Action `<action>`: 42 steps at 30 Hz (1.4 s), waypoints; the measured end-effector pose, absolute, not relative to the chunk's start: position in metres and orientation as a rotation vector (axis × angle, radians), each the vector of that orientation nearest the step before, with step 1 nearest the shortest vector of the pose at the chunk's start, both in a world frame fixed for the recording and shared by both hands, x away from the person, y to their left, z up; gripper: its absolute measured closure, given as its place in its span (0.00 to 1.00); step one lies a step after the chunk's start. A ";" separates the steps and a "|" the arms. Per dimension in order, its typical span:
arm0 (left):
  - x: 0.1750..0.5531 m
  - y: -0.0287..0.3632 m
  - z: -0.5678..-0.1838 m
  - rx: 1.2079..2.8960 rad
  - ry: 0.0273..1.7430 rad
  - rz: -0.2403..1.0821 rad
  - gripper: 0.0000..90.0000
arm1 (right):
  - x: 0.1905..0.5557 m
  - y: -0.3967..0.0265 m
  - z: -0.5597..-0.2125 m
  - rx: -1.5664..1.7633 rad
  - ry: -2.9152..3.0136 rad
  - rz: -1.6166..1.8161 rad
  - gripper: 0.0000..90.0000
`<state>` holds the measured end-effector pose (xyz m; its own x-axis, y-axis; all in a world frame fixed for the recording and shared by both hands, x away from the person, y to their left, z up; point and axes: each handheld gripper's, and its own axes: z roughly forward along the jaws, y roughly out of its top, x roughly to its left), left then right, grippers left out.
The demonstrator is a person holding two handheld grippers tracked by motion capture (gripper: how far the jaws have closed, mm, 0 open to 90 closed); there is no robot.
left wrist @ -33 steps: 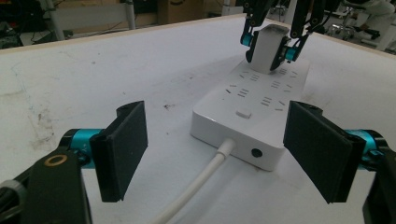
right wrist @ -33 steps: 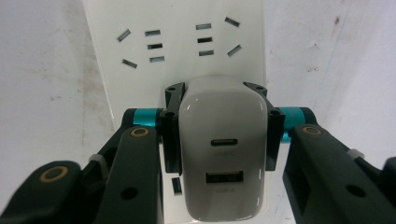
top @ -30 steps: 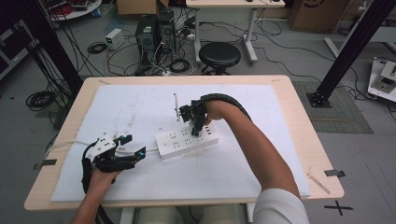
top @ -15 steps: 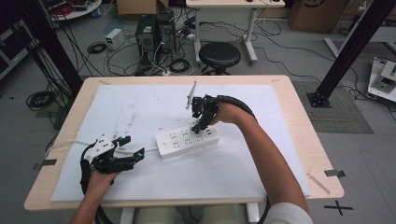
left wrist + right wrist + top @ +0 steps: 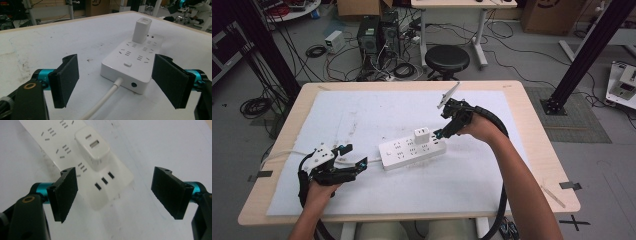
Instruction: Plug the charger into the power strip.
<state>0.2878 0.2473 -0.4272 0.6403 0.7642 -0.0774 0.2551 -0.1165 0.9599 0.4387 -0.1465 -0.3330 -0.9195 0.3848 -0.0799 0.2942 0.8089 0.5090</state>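
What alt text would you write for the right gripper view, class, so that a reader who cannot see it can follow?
A white charger stands plugged into a white power strip on a white table cover, seen from above. The right tongs frame the strip's near end, black jaws wide apart and holding nothing, having just been opening.
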 end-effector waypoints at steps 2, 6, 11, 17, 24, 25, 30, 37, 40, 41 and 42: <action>0.286 0.247 -0.428 1.678 0.846 0.536 0.24 | 0.431 -0.156 -0.331 0.570 2.781 0.760 0.24; 0.285 0.246 -0.428 1.679 0.843 0.540 0.24 | 0.419 -0.171 -0.332 0.637 2.738 0.785 0.24; 0.284 0.245 -0.424 1.675 0.836 0.544 0.24 | 0.399 -0.192 -0.338 0.730 2.666 0.837 0.24; 0.282 0.243 -0.424 1.680 0.827 0.541 0.24 | 0.374 -0.213 -0.349 0.801 2.574 0.864 0.24; 0.282 0.243 -0.423 1.677 0.829 0.543 0.24 | 0.353 -0.233 -0.359 0.872 2.506 0.906 0.24; 0.282 0.243 -0.423 1.677 0.828 0.542 0.24 | 0.351 -0.234 -0.359 0.879 2.500 0.905 0.24; 0.283 0.243 -0.422 1.675 0.829 0.544 0.24 | 0.341 -0.243 -0.362 0.918 2.454 0.935 0.24; 0.283 0.243 -0.420 1.678 0.821 0.544 0.24 | 0.325 -0.253 -0.365 0.960 2.398 0.969 0.23; 0.282 0.242 -0.420 1.682 0.817 0.545 0.24 | 0.321 -0.257 -0.368 0.984 2.384 0.968 0.23; 0.282 0.242 -0.419 1.682 0.817 0.546 0.24 | 0.319 -0.260 -0.369 0.986 2.377 0.971 0.23; 0.281 0.242 -0.419 1.680 0.817 0.544 0.24 | 0.318 -0.261 -0.370 0.987 2.379 0.973 0.23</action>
